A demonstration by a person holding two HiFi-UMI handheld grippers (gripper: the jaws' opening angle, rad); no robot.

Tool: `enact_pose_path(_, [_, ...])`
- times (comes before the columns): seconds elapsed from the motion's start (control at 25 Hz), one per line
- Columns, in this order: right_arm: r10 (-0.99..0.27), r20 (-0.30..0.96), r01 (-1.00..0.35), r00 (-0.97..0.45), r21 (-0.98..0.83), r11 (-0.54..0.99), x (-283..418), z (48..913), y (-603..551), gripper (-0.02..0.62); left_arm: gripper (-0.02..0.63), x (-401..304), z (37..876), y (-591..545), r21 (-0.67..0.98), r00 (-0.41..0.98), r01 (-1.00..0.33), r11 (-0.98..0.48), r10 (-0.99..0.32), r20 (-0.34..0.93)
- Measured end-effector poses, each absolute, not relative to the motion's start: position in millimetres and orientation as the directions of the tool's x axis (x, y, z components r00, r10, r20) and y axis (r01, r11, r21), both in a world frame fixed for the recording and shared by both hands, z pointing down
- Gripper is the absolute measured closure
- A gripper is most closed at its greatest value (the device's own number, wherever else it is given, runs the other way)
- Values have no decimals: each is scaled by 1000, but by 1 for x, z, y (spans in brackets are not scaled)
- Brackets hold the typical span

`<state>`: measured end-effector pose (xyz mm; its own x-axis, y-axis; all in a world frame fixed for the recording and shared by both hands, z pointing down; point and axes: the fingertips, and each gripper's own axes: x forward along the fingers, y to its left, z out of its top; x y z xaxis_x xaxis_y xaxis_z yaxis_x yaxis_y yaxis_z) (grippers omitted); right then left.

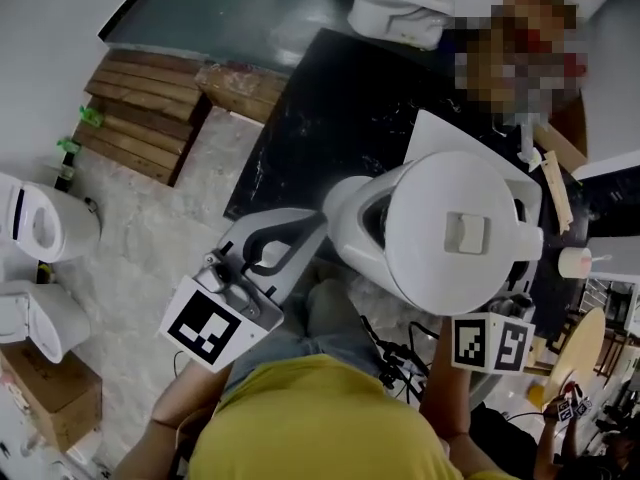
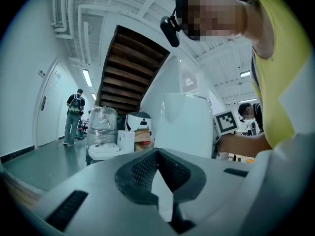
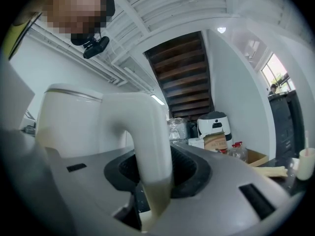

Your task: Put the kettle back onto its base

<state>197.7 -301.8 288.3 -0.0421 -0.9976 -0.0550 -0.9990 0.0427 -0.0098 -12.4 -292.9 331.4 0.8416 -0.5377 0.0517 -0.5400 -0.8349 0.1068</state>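
The white kettle [image 1: 465, 233], lid up over the black tabletop [image 1: 330, 118], stands just ahead of the right gripper [image 1: 490, 340], with the left gripper [image 1: 300, 230] tip-close at its left flank.

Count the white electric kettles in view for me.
1. The white plastic electric kettle hangs over the black marbled table, its curved handle clamped between the fingers of the right gripper. No other shows; clutter behind could hide one.

Yellow shirt [image 1: 300, 423] and black head camera [image 2: 171, 27] worn. Pale grey shells on left gripper [image 2: 156, 154] and right gripper [image 3: 152, 160]; black ribbed pads [image 2: 135, 173]; cubes [image 1: 215, 326] with black-and-white square markers.
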Motion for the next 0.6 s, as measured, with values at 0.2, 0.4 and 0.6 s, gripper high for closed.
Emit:
enact_pose_path(0.2, [-996,-58,-998,-62,-8,63,197,299,-311,465,598,-4,351,-292,106,852,-523,-846,-515,97])
enact_pose_path(0.4, [-996,-49,-997,-79,-8,80,195,309,-321,465,598,-1,369,-295,93,854,-515,-852,-502,135])
enact_pose_path(0.6, [-996,-40,-997,-80,4,80,189,317,-329,465,598,-6,381,-300,104,848,-526,-844,-510,146])
